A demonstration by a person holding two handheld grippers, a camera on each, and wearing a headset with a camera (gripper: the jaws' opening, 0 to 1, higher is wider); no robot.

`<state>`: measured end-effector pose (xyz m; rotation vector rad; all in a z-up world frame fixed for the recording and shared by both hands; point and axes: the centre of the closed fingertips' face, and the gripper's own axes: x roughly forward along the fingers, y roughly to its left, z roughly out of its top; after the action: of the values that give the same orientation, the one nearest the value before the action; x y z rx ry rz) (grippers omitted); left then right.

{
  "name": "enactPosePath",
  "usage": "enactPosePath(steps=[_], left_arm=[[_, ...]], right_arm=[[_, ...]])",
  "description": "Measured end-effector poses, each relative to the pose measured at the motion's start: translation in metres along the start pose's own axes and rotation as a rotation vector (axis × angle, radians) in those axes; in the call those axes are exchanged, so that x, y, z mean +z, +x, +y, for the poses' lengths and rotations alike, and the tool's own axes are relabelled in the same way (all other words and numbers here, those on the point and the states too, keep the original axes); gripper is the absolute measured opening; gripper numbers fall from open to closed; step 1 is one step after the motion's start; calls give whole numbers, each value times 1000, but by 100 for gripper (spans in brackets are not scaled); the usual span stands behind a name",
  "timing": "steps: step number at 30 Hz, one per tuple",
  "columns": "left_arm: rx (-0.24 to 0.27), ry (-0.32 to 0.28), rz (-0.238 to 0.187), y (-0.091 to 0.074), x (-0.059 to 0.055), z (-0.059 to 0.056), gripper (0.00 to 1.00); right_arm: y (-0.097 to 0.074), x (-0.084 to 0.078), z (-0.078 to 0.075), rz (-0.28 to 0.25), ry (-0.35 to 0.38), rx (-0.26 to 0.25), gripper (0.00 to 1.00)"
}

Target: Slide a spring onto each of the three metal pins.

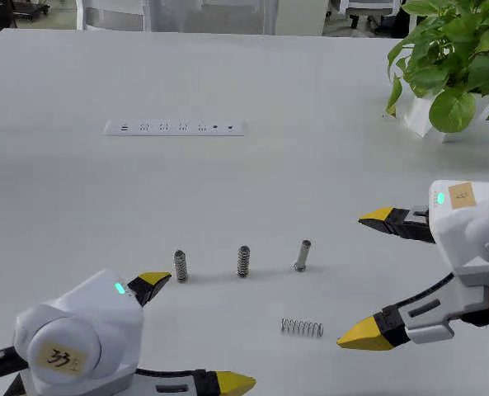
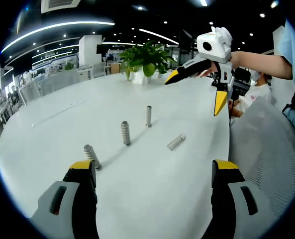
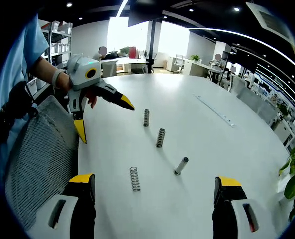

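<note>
Head view has my right gripper (image 1: 365, 276) held above the white table (image 1: 310, 99), its jaws spread wide with nothing between them. The loose spring (image 1: 302, 327) lies flat on the table just beside that gripper's lower yellow tip, on the side toward my left gripper (image 1: 193, 332). The bare pin (image 1: 302, 255) stands a little further out from the right gripper, about level with the gap between its jaws. Next along, the middle pin (image 1: 243, 261) already carries a spring. So does the far pin (image 1: 180, 266), which stands just ahead of the left gripper's upper tip. My left gripper is also wide open and holds nothing. From the right gripper view, the loose spring lies ahead of the left-hand jaw and the bare pin ahead of the gap. Well beyond the pins I see a power strip (image 1: 175, 128), and a potted plant (image 1: 450, 58) past the right gripper.
</note>
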<state>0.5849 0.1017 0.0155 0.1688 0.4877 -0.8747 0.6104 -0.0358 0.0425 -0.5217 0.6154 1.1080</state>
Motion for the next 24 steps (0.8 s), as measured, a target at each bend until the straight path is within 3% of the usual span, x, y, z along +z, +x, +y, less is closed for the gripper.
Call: enactPosePath(steps=[10, 24], left_arm=[[-56, 27, 18, 16, 1, -10, 94], [-139, 63, 6, 45, 0, -23, 86]], right_arm=[[-17, -20, 7, -42, 81, -47, 99], [-27, -41, 22, -68, 170, -85, 99]])
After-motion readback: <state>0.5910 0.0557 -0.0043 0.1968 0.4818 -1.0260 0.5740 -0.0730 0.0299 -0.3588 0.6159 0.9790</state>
